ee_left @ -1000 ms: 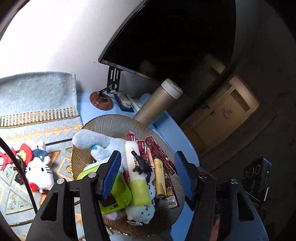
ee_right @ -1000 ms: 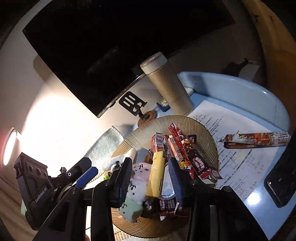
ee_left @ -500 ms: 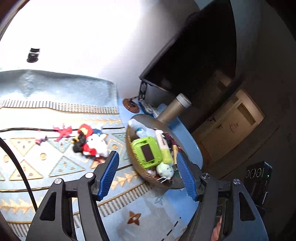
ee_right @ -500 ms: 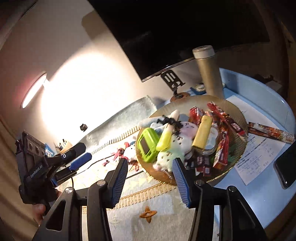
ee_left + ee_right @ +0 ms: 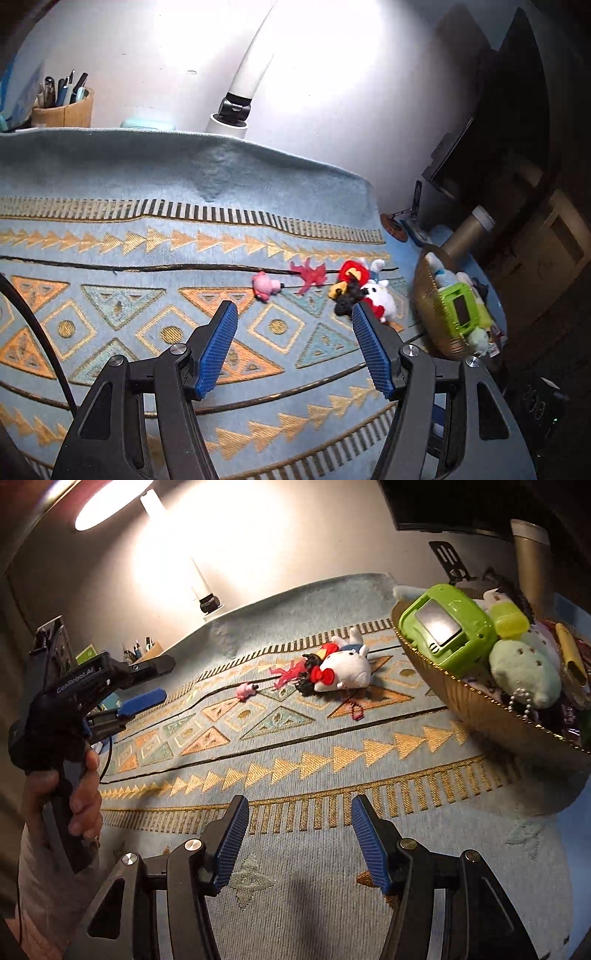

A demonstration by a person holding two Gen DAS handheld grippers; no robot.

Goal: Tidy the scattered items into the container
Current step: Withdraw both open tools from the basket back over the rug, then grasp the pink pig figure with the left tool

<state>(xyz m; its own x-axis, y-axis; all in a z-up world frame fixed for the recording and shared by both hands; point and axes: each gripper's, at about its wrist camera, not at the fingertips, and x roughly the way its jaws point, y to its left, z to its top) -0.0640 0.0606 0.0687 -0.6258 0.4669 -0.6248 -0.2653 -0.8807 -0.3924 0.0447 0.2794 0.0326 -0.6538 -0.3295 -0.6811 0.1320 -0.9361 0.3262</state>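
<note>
Nothing is held: the left gripper (image 5: 291, 325) is half open, the right gripper (image 5: 299, 819) empty, its jaws opening. The white plush (image 5: 380, 299) lies just beyond the left gripper's right finger; it should be straddled squarely before closing, then carried to the basket (image 5: 424, 295) further right.

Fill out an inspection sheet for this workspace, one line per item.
Surface: patterned blue rug.
Job's things: gold bowl heaped, green gadget on top; white plush, red figure, pink figure loose on the rug.
Clutter: pen cup, tall flask.
Grippers: left gripper open, empty; right gripper opening, empty.
Cables: black cable at left.
Surroundings: desk lamp, dark monitor.
</note>
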